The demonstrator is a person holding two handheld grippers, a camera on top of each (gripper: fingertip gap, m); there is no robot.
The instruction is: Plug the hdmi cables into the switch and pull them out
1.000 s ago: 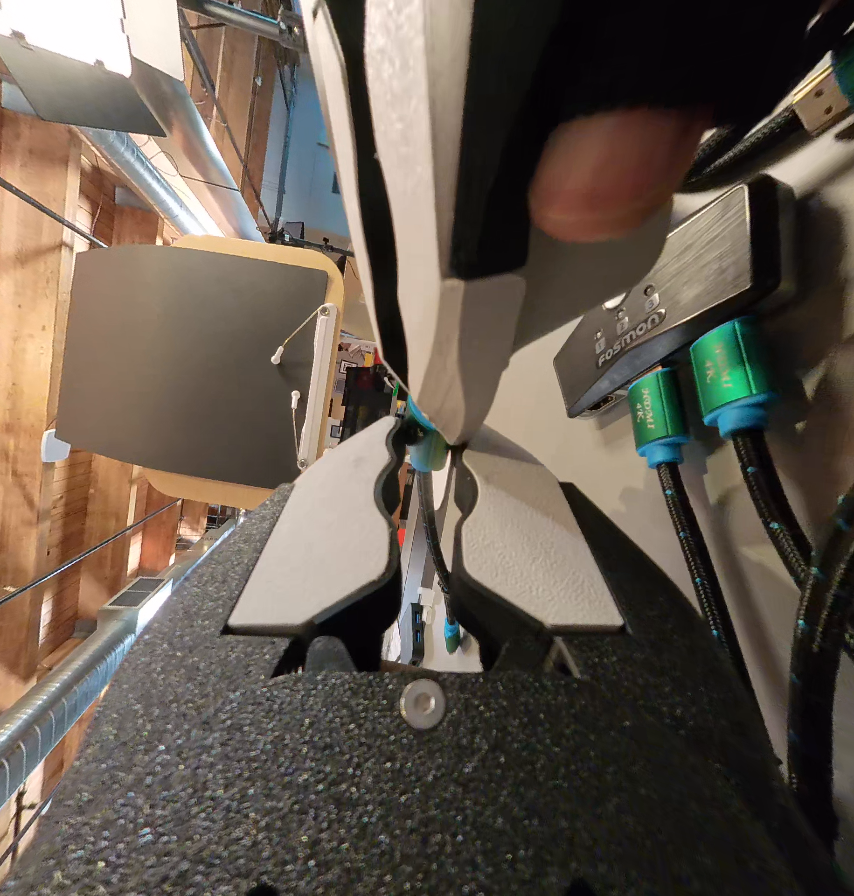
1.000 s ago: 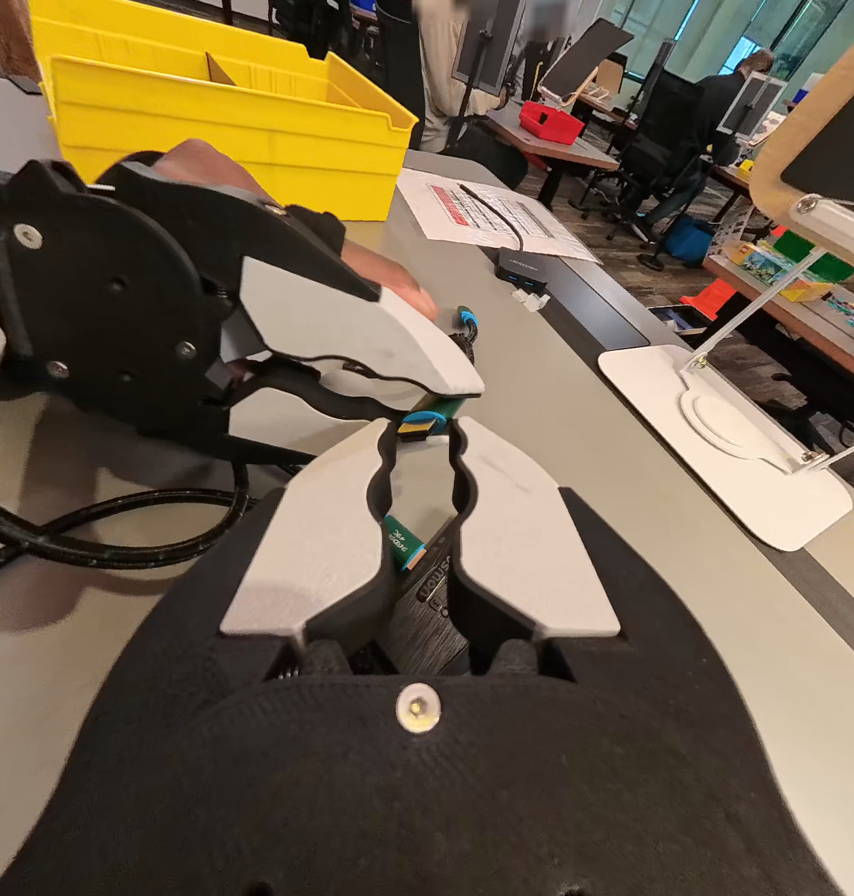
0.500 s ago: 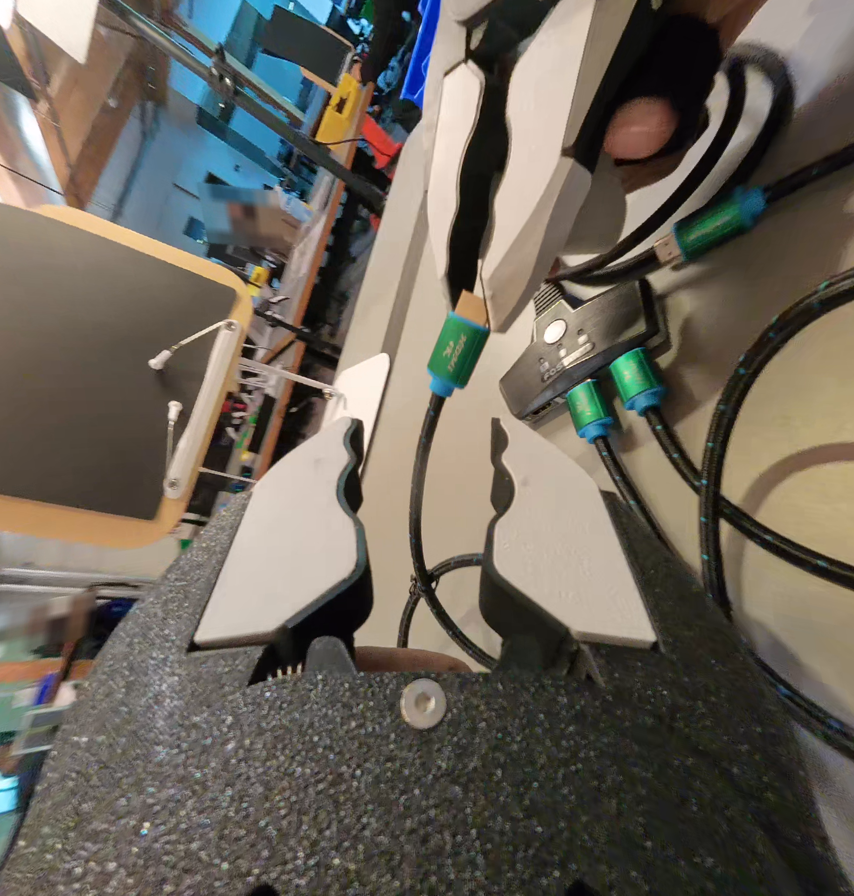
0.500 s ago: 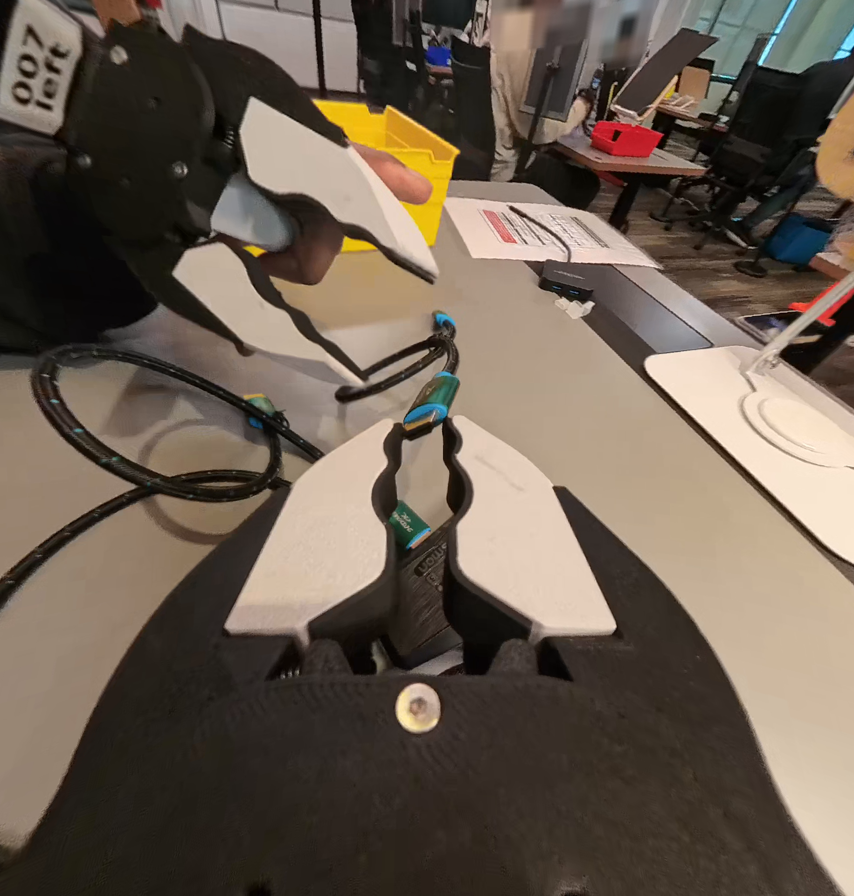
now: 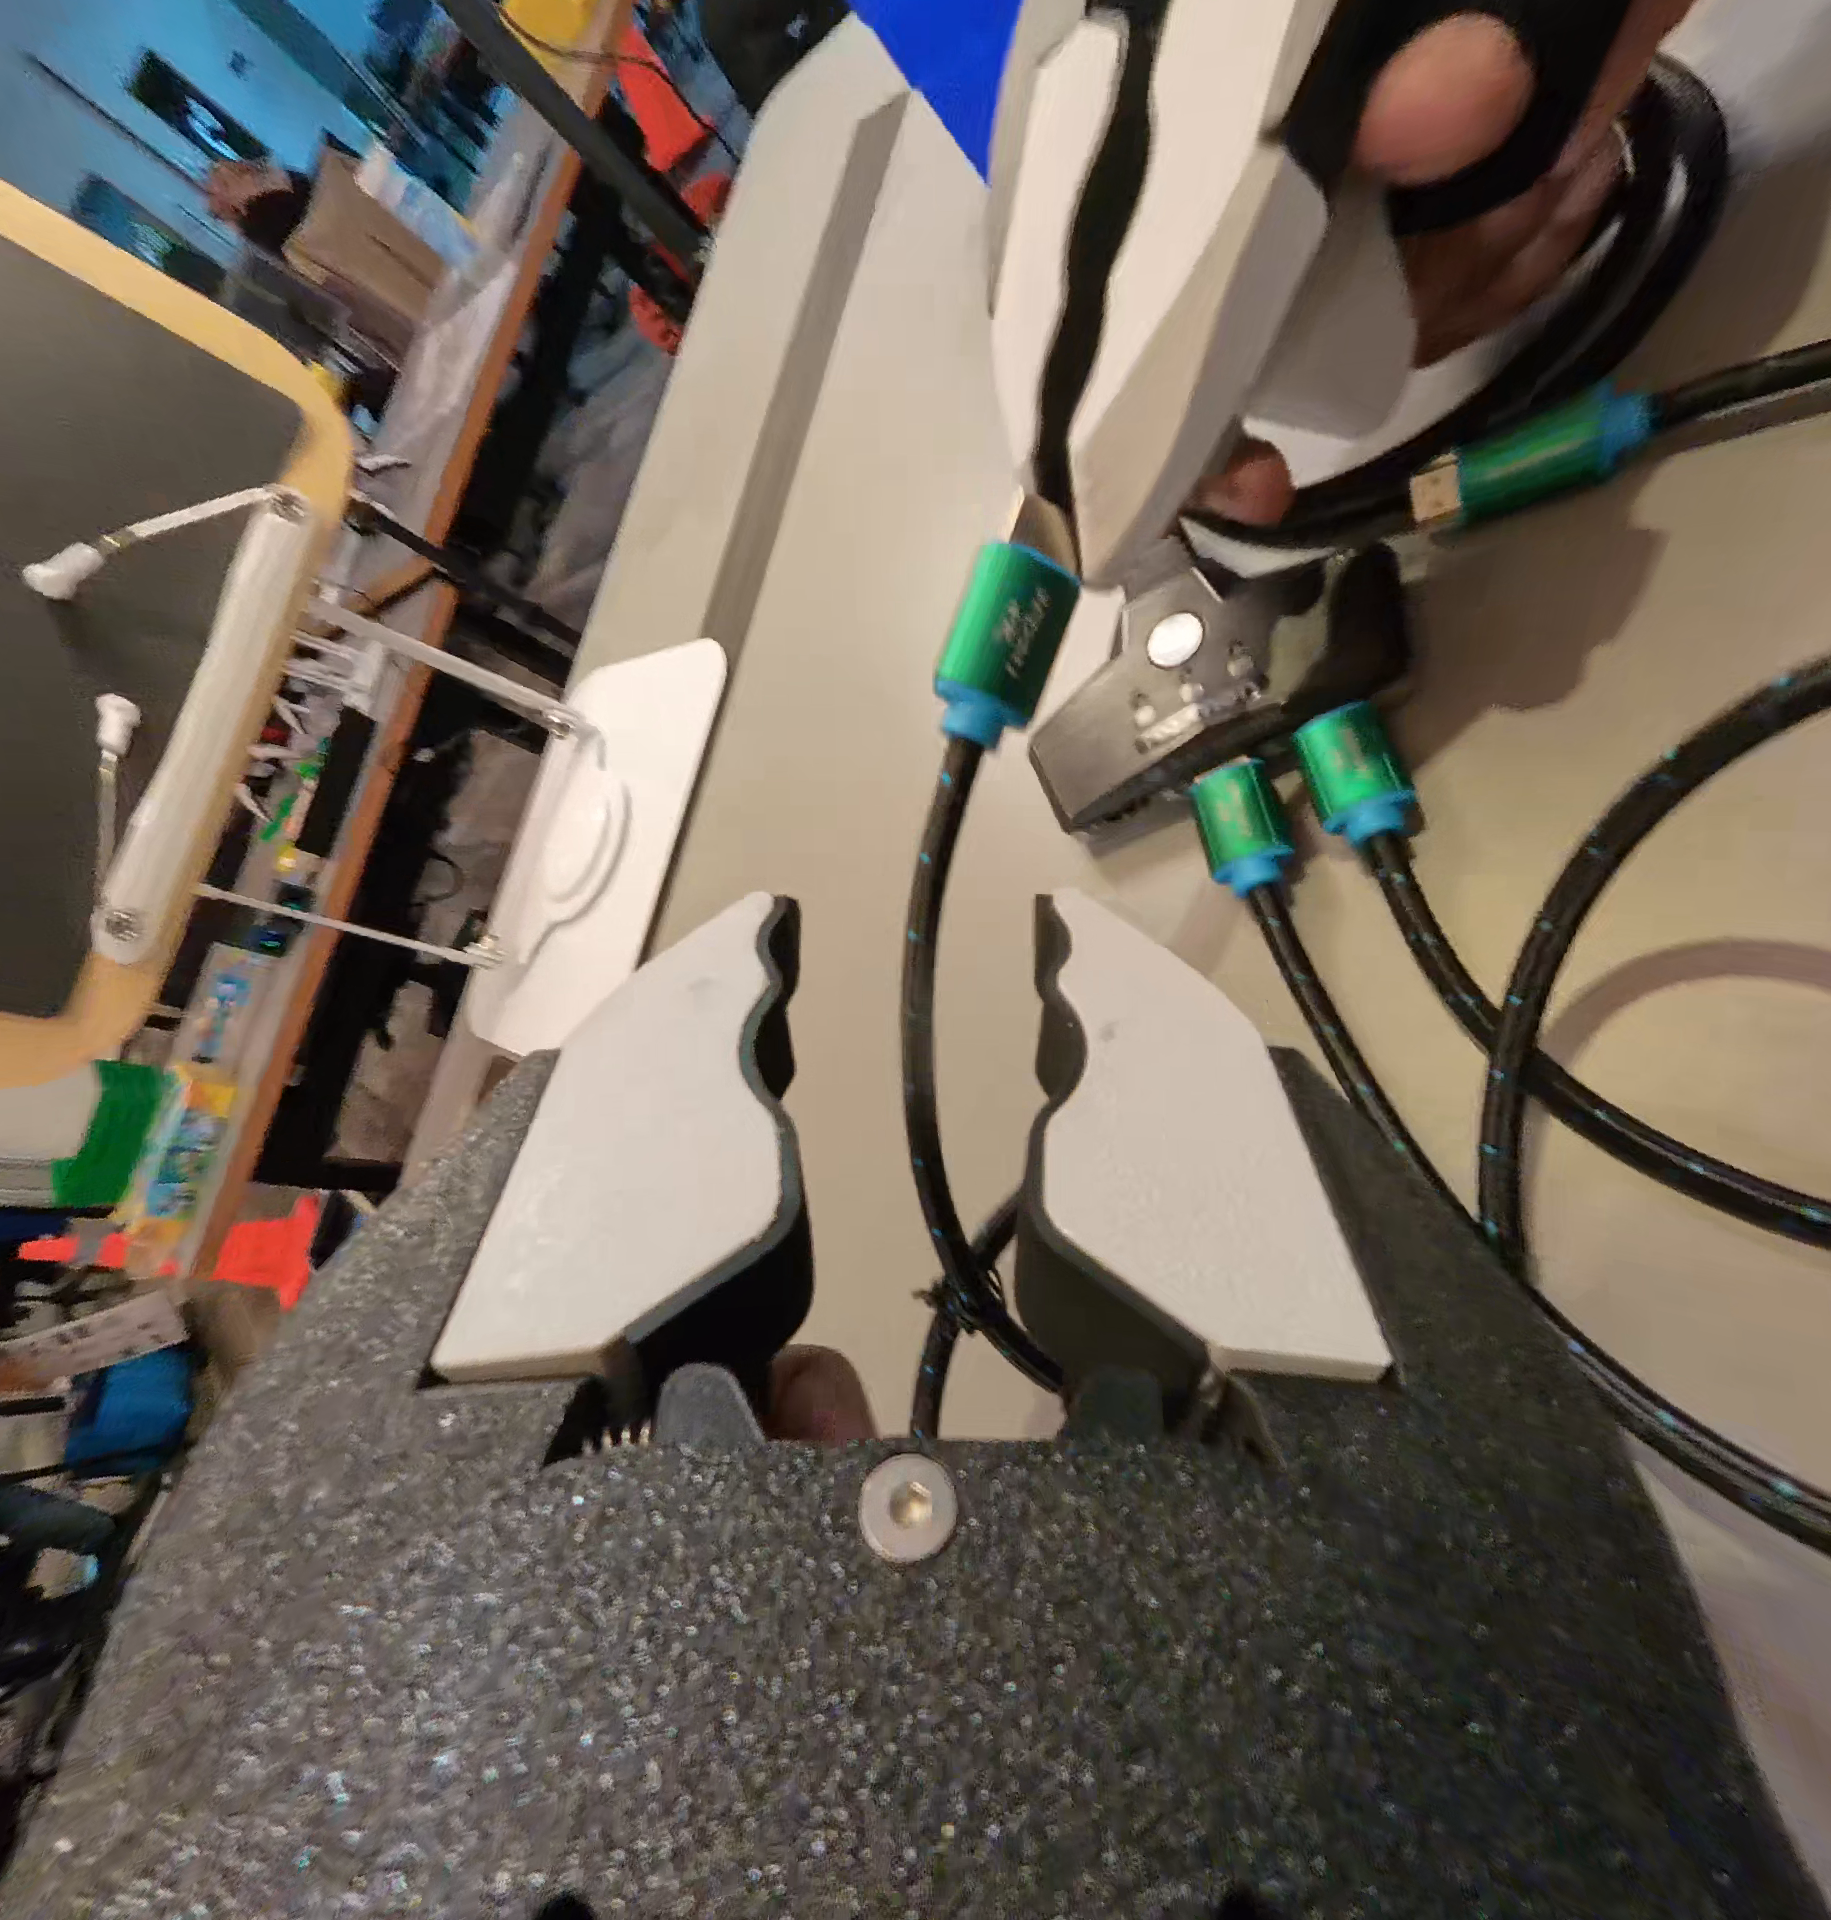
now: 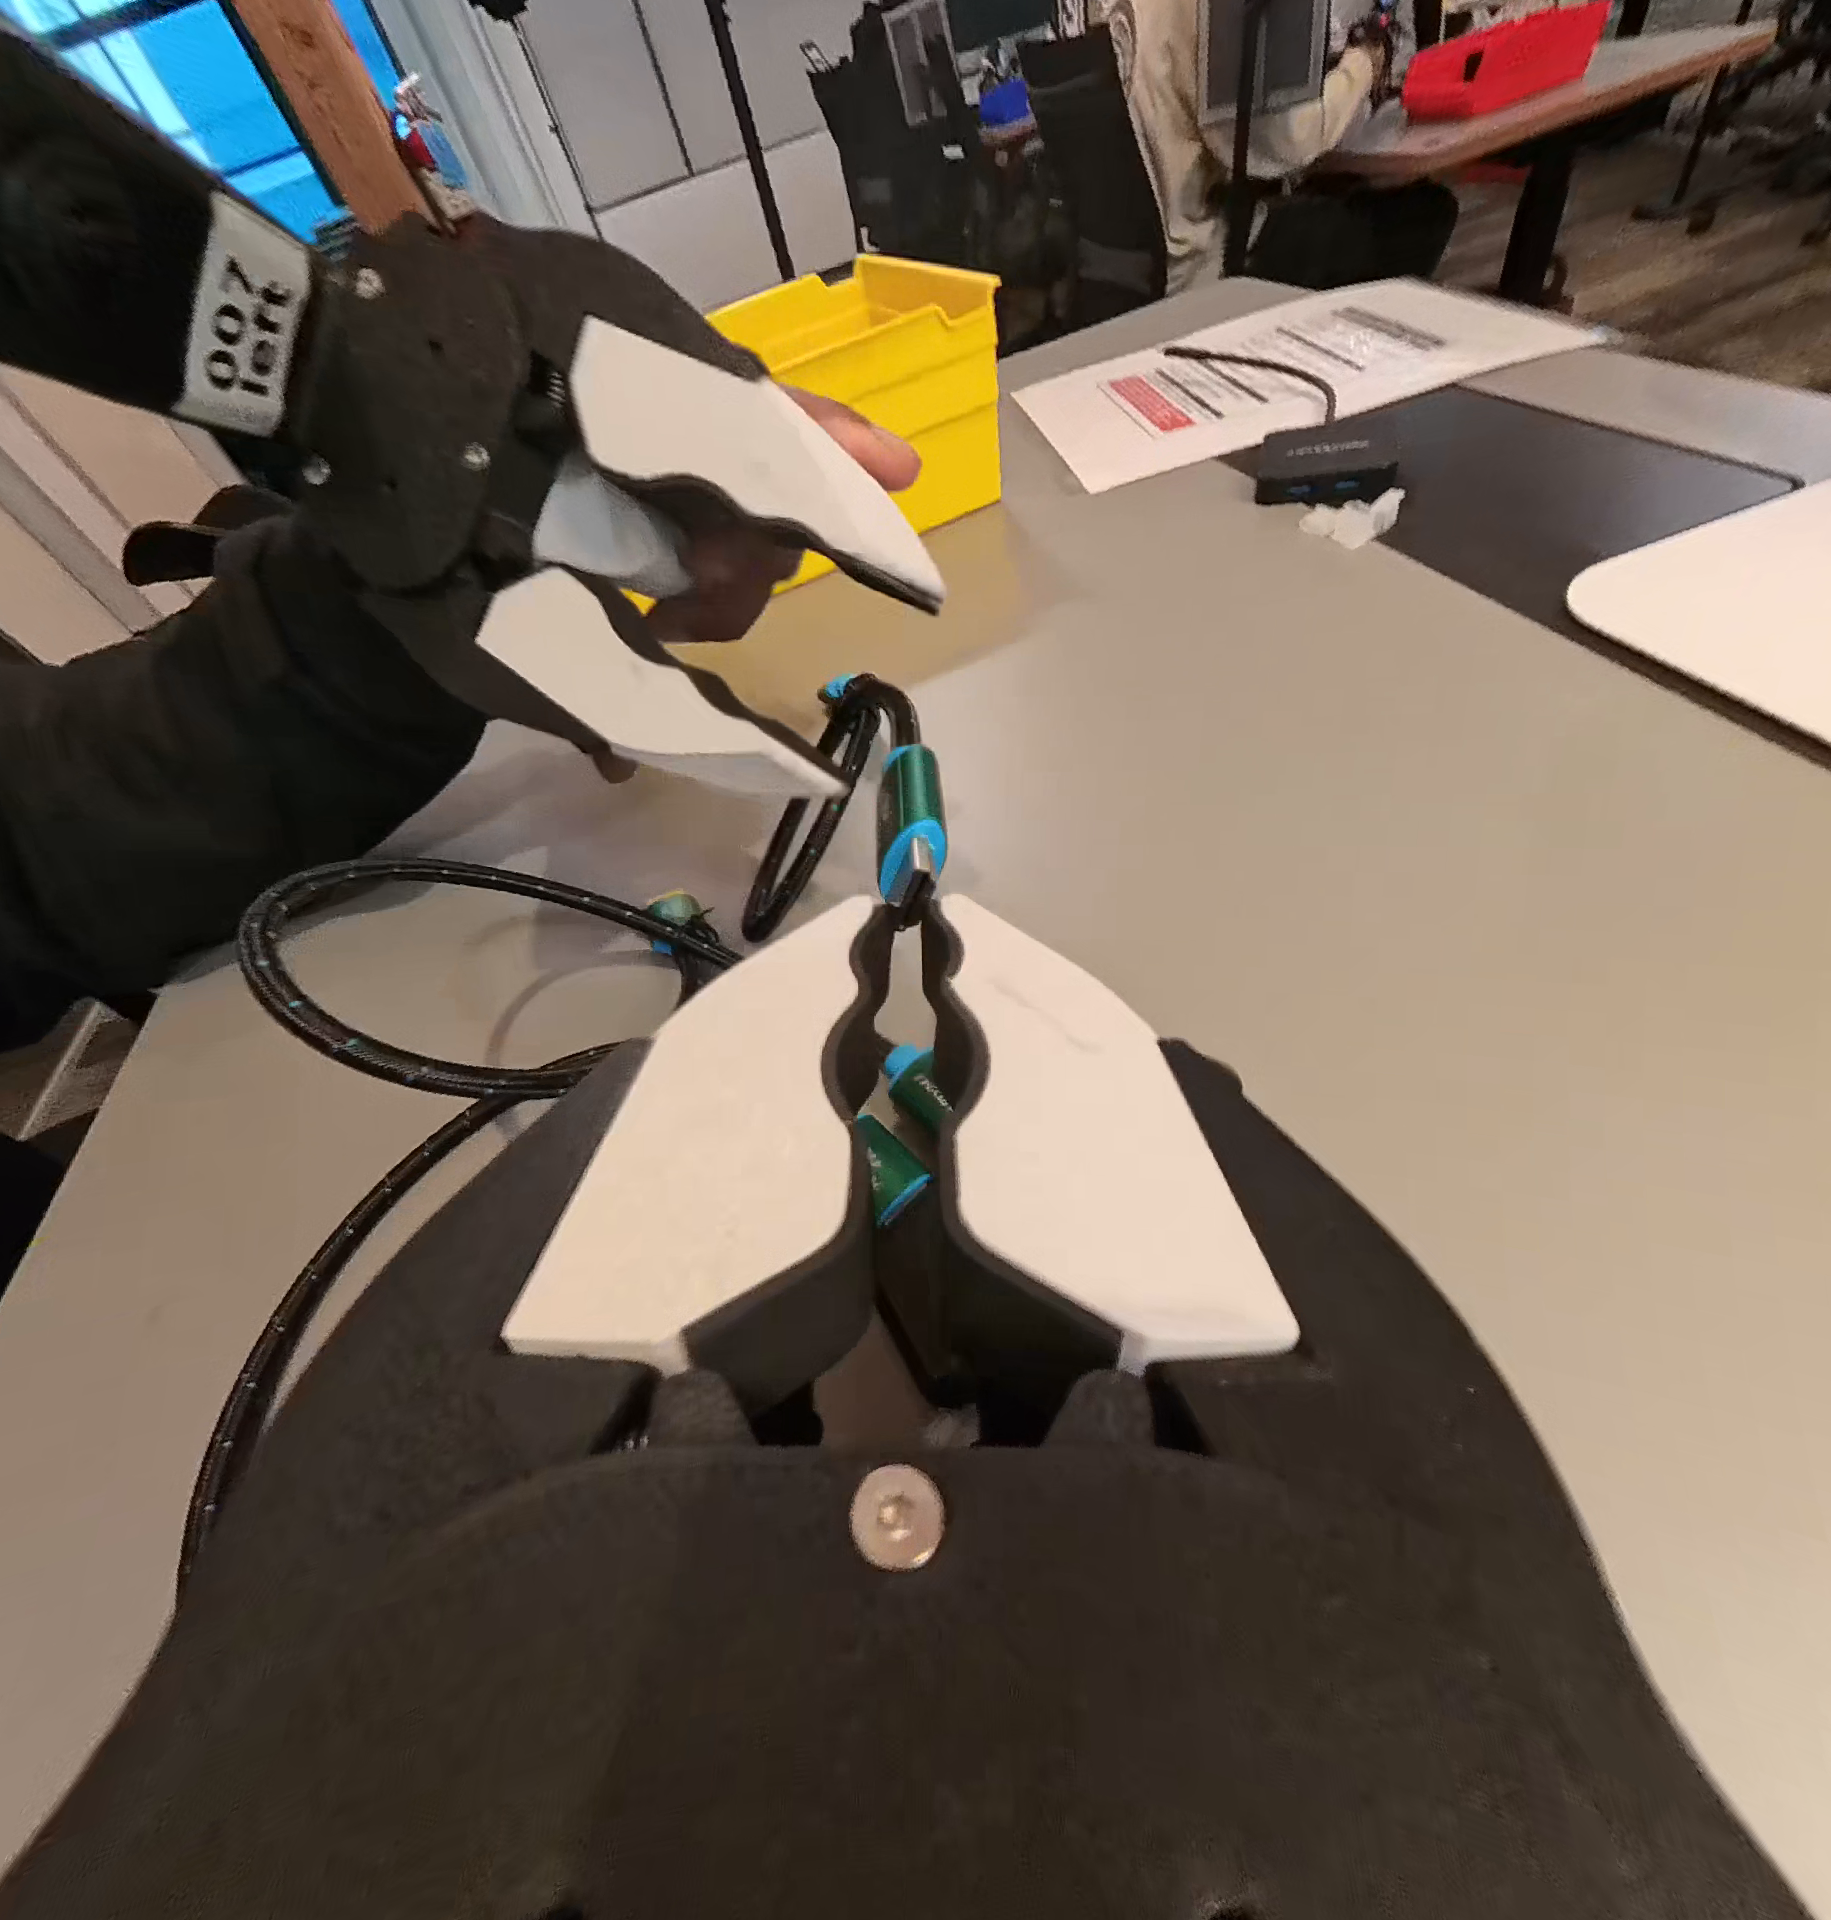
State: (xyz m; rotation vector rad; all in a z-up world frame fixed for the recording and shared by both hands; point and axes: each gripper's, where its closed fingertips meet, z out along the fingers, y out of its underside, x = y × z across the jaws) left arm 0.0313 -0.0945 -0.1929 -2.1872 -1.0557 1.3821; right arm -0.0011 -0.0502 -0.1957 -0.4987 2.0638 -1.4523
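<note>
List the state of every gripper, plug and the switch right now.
Left gripper: open, empty.
Right gripper: shut on the metal tip of the held plug, which is out of the switch.
Switch: flat on the table, two plugs seated.
Loose plug: unplugged, lying beside the switch.

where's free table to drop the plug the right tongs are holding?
Free: bare grey table beyond the right tongs, bordered by the white stand base and dark mat. Crowded: left side, with cable loops, the open left tongs, and around the switch with two cables plugged in.
</note>
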